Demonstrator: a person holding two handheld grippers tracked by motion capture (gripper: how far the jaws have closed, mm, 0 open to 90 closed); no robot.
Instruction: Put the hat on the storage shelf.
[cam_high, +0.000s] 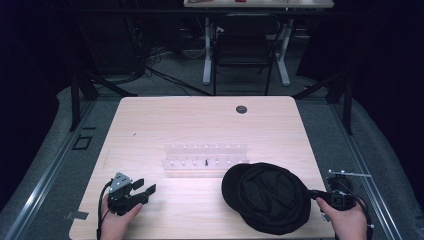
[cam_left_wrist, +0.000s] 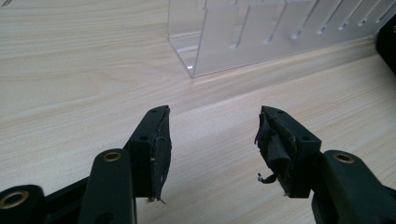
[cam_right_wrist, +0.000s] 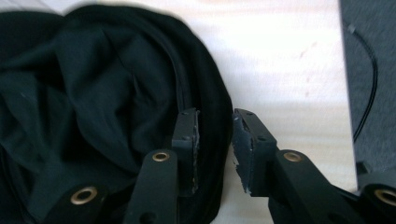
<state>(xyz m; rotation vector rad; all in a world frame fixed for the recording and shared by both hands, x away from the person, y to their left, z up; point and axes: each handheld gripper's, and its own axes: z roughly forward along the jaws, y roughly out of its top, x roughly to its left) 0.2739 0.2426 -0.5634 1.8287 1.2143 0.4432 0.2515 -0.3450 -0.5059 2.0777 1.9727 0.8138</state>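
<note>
Light wood counter (cam_high: 200, 120): black cap (cam_high: 267, 197) lies crown-down at near right, its right rim between the part-closed jaws of the right hand-held gripper (cam_right_wrist: 215, 135), not clearly pinched; left hand-held gripper (cam_high: 142, 190), jaws apart and empty, sits well off to the left.

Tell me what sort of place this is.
Probably a lab or recording studio, not a home: a bare wooden table ringed by black curtains, loose cables on the floor, and a desk with a chair behind.

black cap (cam_high: 270, 197), pale wood-grain table (cam_high: 200, 120) — clear rack (cam_high: 206, 155), black claws
</note>
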